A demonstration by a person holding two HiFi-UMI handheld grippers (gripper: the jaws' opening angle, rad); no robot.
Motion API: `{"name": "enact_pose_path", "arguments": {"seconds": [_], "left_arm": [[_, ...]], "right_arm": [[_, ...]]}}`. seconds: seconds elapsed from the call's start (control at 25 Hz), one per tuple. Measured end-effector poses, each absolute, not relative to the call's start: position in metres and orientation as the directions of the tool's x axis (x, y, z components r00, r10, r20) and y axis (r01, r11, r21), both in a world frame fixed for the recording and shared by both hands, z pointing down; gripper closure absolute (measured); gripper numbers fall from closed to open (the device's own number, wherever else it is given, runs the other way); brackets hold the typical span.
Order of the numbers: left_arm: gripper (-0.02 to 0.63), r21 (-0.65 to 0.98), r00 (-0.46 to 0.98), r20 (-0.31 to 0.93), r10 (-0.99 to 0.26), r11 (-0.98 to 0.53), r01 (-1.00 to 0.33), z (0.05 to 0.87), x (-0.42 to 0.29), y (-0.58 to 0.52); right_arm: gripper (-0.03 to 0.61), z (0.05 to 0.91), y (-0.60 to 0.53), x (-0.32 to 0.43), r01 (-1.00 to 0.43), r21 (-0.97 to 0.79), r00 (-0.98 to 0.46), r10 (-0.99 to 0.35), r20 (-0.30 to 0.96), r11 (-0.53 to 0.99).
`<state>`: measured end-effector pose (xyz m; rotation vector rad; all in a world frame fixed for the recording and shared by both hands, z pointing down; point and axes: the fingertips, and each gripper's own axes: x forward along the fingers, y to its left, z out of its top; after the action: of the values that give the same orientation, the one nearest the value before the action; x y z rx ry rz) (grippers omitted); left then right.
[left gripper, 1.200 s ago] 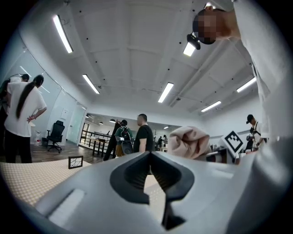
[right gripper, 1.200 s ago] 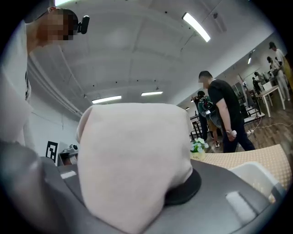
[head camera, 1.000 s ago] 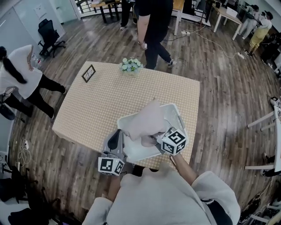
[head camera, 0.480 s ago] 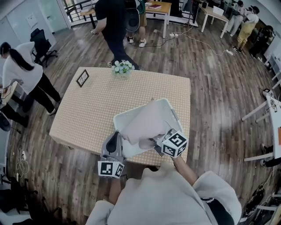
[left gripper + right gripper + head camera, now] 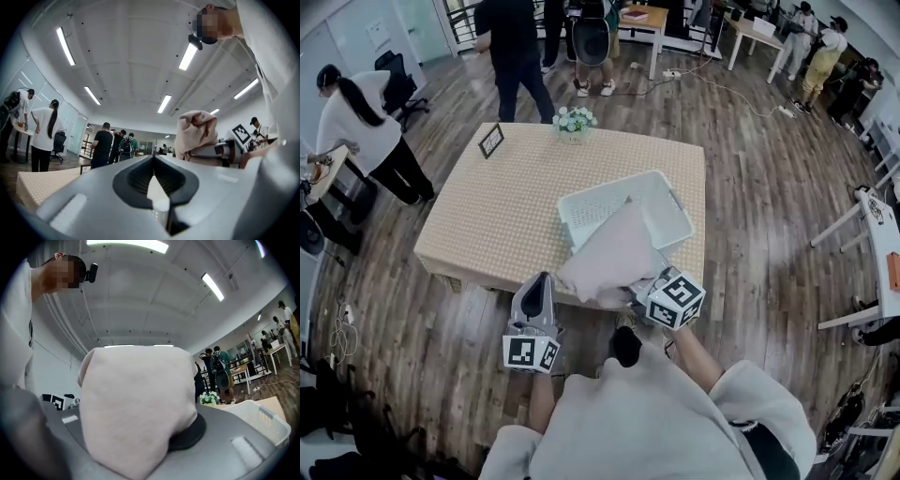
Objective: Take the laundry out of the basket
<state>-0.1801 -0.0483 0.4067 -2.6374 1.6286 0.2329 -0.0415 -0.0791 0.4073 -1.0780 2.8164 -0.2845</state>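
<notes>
The pale garment is hiding the jaws of the right hand-held gripper, which is pinching it by the basket; the left hand-held gripper is hovering closed, empty.

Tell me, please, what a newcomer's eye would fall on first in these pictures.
The pale garment bunched in the right gripper, over the near edge of the checked table, draws the eye first. Behind it a white basket sits on that table, while the left gripper hangs shut and empty beside the garment.
</notes>
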Motion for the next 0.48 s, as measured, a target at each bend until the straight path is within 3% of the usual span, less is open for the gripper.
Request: {"name": "enact_pose_path", "arguments": {"seconds": [0.48], "left_arm": [[0.602,0.073,0.488,-0.133,-0.863,-0.500,-0.863,0.413,-0.152,0.053]], "right_arm": [[0.393,0.418,0.030,-0.018,-0.686,-0.233,-0.706,-0.708,-0.017,0.690]]}}
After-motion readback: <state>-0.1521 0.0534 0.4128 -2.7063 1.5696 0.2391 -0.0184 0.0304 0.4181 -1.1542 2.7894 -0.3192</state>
